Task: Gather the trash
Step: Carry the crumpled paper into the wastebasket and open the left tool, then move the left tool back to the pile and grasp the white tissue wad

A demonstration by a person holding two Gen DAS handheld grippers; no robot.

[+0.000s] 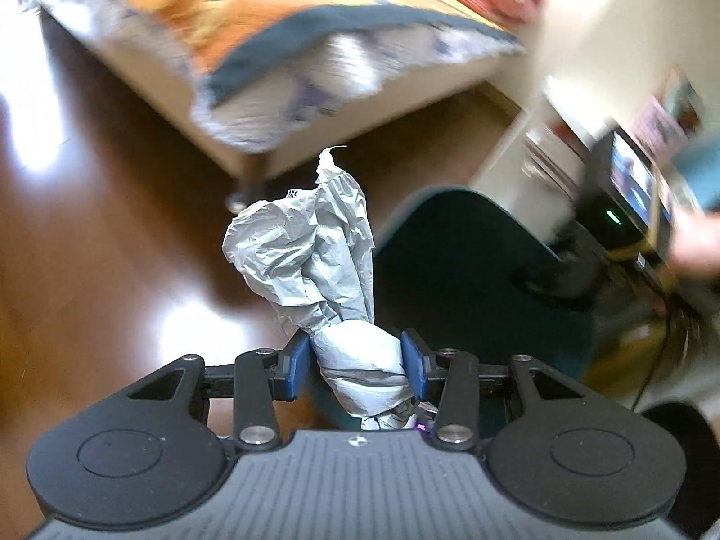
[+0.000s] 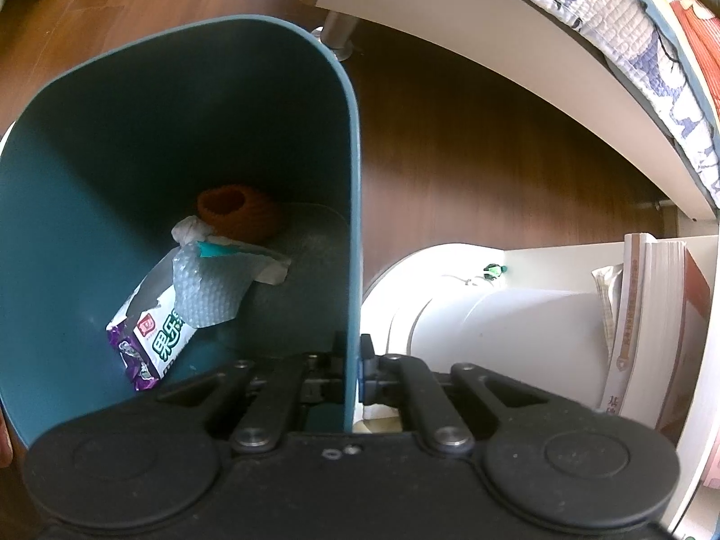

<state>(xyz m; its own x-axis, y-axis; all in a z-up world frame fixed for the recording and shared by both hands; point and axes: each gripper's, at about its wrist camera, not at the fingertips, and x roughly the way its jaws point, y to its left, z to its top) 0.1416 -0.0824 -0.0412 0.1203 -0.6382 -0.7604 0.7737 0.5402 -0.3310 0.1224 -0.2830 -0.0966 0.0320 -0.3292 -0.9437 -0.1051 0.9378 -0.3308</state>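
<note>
My left gripper is shut on a crumpled grey-white paper wad, held above the floor just left of the teal trash bin. My right gripper is shut on the bin's right wall, one finger inside and one outside. Inside the bin lie a purple-and-white snack wrapper, a piece of bubble wrap, a white tissue and an orange knitted cup. The right gripper and hand show blurred at the right of the left wrist view.
A bed with a patterned quilt stands on metal legs over the brown wood floor. A white shelf unit with books and a white cylindrical object are right of the bin.
</note>
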